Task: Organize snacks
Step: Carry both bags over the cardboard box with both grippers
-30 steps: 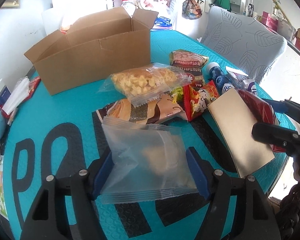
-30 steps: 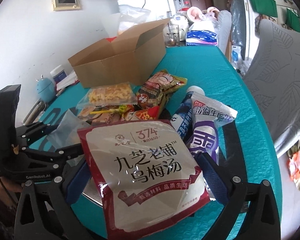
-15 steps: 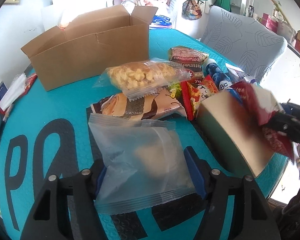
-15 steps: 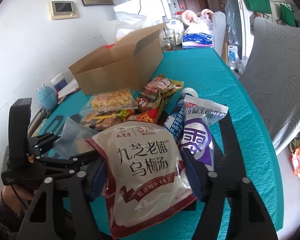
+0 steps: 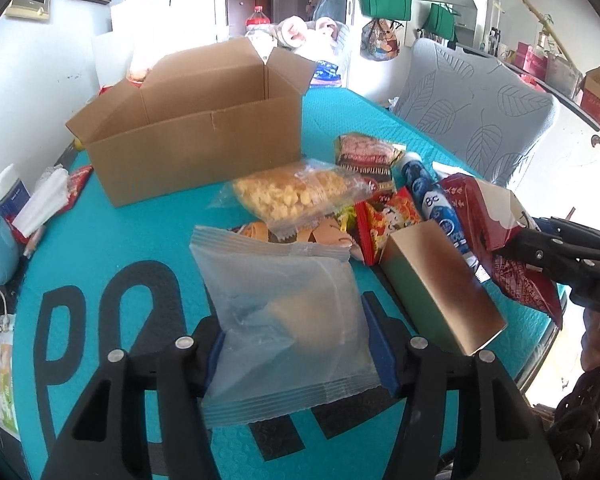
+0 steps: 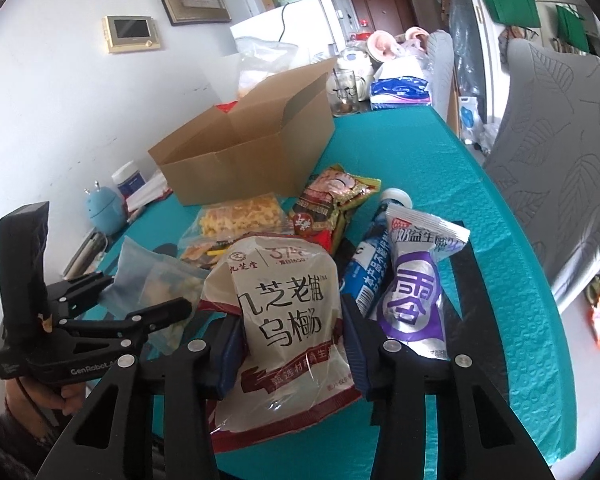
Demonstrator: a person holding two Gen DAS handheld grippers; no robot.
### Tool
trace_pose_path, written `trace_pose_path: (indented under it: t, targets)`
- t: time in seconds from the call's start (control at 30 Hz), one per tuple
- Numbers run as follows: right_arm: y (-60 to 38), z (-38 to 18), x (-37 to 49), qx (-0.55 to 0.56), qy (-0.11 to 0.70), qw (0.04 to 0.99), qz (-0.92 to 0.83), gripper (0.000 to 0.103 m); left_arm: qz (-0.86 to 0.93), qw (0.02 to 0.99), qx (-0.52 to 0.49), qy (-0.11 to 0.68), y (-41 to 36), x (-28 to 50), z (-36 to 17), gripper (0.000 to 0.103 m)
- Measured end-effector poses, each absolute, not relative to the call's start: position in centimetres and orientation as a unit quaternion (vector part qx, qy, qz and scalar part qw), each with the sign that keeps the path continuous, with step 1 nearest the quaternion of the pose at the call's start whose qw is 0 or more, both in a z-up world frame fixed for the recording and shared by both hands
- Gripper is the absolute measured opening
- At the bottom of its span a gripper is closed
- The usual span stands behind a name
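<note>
A teal mat covers the table in a cluttered room. At ten o'clock on it in the left wrist view stands an open cardboard box. At six o'clock the left gripper has its fingers clenched on a frosted clear packet. At three o'clock a brown carton lies beside the snack pile, with a bag of yellow puffs at twelve o'clock above the packet. In the right wrist view, the right gripper grasps a red-and-white pouch at six o'clock; a purple sachet lies just beside it at three o'clock.
</note>
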State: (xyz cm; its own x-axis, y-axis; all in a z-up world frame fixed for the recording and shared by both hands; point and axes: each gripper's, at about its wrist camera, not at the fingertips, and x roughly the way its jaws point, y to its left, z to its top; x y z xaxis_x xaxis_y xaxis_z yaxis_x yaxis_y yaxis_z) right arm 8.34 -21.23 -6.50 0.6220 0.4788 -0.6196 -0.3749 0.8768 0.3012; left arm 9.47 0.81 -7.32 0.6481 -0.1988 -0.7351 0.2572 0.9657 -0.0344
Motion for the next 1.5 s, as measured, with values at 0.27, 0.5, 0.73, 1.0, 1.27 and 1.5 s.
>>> trace_pose_path:
  t: [0.27, 0.5, 0.73, 1.0, 1.27, 1.5]
  targets:
    - [-19.2, -4.3, 8.1, 0.068, 0.346, 0.9, 0.258, 0.044, -0.113, 0.925, 0.029, 0.363, 2.3, 9.1, -3.7, 0.058]
    - [-17.0, -2.7, 9.1, 0.074, 0.328, 0.898, 0.283, 0.044, -0.091, 0.939, 0.027, 0.331, 3.7, 10.0, -0.8, 0.058]
    - [-15.3, -0.4, 11.1, 0.069, 0.305, 0.902, 0.298, 0.044, -0.088, 0.952, 0.018, 0.294, 4.7, 11.9, 2.2, 0.058]
    - [-13.9, 3.3, 13.7, 0.057, 0.265, 0.913, 0.307, 0.044, -0.108, 0.962, 0.008, 0.249, 5.3, 15.1, 6.1, 0.058]
    - [-12.6, 6.4, 17.3, 0.059, 0.242, 0.917, 0.31, 0.044, -0.115, 0.97, 0.001, 0.215, 6.3, 18.5, 8.7, 0.058]
    - [-11.6, 8.0, 22.3, 0.064, 0.235, 0.918, 0.313, 0.044, -0.105, 0.974, -0.01, 0.2, 7.9, 23.2, 9.5, 0.058]
